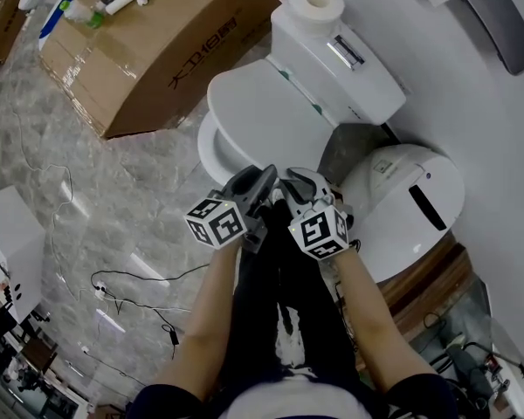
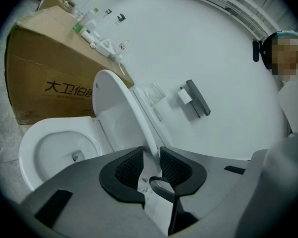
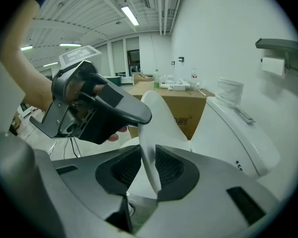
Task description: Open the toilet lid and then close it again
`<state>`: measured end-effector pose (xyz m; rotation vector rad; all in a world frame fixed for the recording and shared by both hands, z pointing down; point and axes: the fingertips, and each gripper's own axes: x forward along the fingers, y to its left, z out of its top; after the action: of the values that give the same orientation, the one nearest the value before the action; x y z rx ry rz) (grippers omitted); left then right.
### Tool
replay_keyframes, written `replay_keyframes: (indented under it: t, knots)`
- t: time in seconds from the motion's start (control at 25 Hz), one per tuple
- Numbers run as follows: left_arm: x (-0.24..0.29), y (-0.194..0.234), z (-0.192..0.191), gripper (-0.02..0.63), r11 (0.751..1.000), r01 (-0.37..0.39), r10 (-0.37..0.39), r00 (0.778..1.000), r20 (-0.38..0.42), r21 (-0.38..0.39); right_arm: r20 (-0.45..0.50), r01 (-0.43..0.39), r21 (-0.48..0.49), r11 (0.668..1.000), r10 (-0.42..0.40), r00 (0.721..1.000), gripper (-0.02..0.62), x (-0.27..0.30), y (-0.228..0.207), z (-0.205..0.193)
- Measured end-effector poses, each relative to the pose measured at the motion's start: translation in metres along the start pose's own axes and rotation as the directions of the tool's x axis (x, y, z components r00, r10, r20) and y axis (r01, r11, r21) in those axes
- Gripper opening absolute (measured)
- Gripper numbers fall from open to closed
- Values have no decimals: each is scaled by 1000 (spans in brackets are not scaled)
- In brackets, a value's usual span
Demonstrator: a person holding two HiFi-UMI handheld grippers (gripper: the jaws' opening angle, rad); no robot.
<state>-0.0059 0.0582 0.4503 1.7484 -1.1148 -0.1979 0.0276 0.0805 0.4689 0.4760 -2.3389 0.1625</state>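
The white toilet lid stands partly raised over the bowl, hinged at the tank. Both grippers meet side by side at its front rim. In the left gripper view the lid's edge runs between the pads of my left gripper, which is shut on it. In the right gripper view the rim passes between the jaws of my right gripper and leans on the right-hand pad, with a slight gap at the other. In the head view the left gripper and right gripper almost touch.
A toilet paper roll sits on the tank. A large cardboard box with small bottles on top lies left of the toilet. A white rounded bin stands to the right. Cables trail over the marble floor.
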Motion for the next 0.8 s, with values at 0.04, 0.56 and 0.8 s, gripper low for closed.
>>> replay_keyframes:
  t: [0.04, 0.56, 0.8]
  knots:
    - [-1, 4, -2, 103, 1000, -13, 13, 1000, -3, -8, -6, -9, -5, 1000, 9, 1000, 71, 2, 3, -1]
    - [-31, 43, -28, 100, 982, -184, 187, 978, -89, 35, -95, -133, -88, 987, 125, 988, 94, 30, 47, -19]
    - [-44, 66, -43, 92, 969, -248, 245, 962, -124, -13, -154, -205, -176, 963, 179, 972, 94, 43, 70, -29]
